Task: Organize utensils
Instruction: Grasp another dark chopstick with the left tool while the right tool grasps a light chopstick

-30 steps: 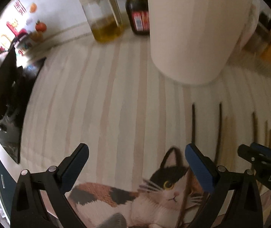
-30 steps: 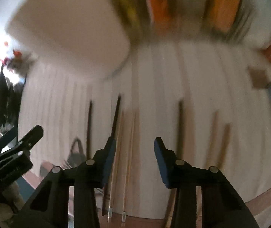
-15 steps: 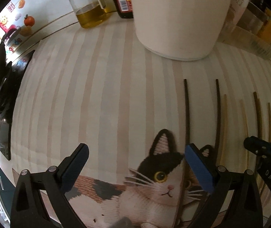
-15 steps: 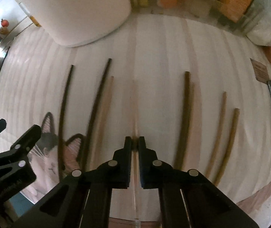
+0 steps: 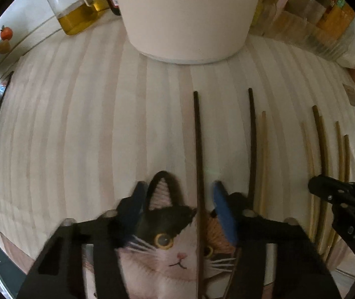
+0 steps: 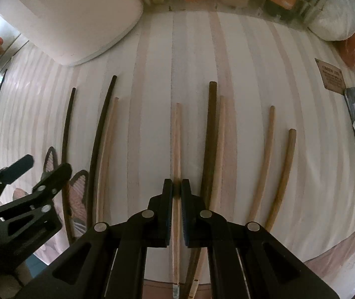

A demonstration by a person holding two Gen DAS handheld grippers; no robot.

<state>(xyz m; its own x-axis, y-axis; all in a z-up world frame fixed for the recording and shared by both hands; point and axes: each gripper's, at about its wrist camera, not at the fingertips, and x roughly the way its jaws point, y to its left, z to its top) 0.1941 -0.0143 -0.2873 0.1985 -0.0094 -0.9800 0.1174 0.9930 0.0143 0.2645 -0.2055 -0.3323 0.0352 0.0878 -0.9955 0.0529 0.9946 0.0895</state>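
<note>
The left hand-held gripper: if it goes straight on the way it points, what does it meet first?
Most likely the thin dark chopstick lying between its jaws, which have just been closing, then the cat-print mat under it. Depth is unclear.

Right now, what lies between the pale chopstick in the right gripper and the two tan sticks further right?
In the right wrist view, a thick dark chopstick with a paler one beside it lies between the clamped pale chopstick and the tan pair.

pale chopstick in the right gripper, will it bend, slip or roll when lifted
The pale chopstick is thin and looks wooden, so probably stiff and very light. The right gripper pinches it away from its middle, so the long free end may dip or pivot. It looks round, so if released on the striped mat it might roll a little.
</note>
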